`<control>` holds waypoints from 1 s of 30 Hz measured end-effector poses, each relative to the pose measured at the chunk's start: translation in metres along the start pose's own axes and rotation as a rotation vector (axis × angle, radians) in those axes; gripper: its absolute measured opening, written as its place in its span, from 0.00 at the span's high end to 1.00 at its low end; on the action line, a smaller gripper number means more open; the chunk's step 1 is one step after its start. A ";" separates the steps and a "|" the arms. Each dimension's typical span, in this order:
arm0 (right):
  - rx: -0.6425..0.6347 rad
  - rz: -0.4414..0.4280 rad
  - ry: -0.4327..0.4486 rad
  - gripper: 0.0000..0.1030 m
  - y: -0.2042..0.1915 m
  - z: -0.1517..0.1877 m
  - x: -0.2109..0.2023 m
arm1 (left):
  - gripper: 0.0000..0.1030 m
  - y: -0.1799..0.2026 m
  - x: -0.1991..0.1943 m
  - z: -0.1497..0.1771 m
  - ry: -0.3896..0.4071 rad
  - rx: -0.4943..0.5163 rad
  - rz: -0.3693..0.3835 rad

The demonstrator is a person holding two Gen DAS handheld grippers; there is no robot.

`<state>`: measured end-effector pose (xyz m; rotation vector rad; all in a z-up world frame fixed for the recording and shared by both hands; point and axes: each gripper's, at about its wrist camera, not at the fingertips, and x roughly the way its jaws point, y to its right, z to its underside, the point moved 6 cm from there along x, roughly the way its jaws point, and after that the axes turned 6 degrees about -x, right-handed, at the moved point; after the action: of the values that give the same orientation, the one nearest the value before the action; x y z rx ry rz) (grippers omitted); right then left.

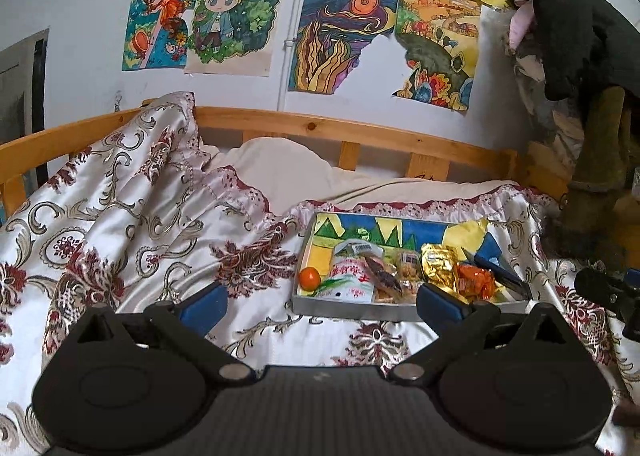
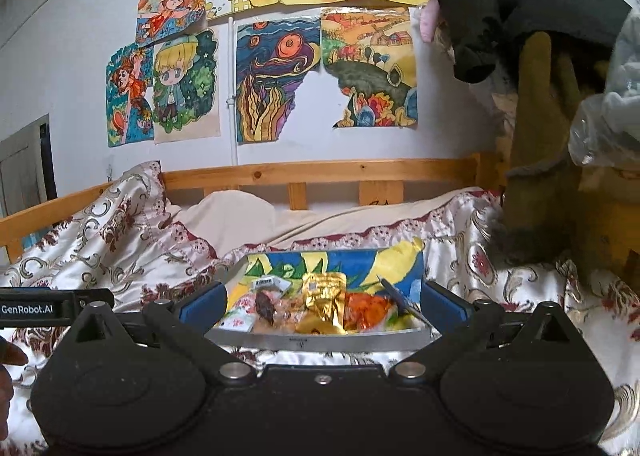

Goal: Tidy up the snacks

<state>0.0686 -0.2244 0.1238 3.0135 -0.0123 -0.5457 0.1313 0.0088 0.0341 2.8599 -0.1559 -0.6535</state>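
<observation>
A shallow grey tray (image 1: 352, 311) lined with a painted sheet lies on the patterned bedspread. In it are a small orange (image 1: 309, 278), a white and red packet (image 1: 351, 276), a brown snack stick (image 1: 383, 274), a gold pouch (image 1: 440, 265) and an orange packet (image 1: 476, 282). My left gripper (image 1: 322, 302) stands open just in front of the tray's left part, holding nothing. In the right wrist view my right gripper (image 2: 322, 304) is open in front of the tray (image 2: 320, 339), with the gold pouch (image 2: 325, 298) and orange packet (image 2: 368, 310) beyond its blue fingers (image 2: 202, 306).
A dark pen-like object (image 1: 496, 271) leans in the tray's right end. The bedspread (image 1: 132, 224) bunches up high at the left against the wooden bed rail (image 1: 304, 124). Hanging clothes (image 2: 532, 16) crowd the right side. The other gripper's body (image 2: 44, 308) shows at the left.
</observation>
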 end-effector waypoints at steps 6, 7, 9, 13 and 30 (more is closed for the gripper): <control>0.019 0.008 -0.023 0.01 0.002 0.015 -0.011 | 0.00 0.000 -0.009 0.011 -0.011 0.007 -0.005; 0.023 0.010 -0.027 0.01 0.003 0.018 -0.012 | 0.00 -0.001 -0.010 0.014 -0.013 0.007 -0.008; 0.031 0.011 -0.034 0.01 0.003 0.022 -0.014 | 0.00 -0.002 -0.012 0.019 -0.020 0.004 -0.013; 0.047 0.010 -0.053 0.01 0.004 0.033 -0.016 | 0.00 -0.007 -0.013 0.028 -0.037 -0.012 -0.024; 0.046 -0.009 -0.117 0.01 -0.002 0.061 -0.004 | 0.00 -0.011 -0.002 0.052 -0.089 0.015 -0.058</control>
<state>0.0436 -0.2267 0.0685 3.0229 -0.0182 -0.7315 0.1073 0.0110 -0.0131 2.8608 -0.0925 -0.7944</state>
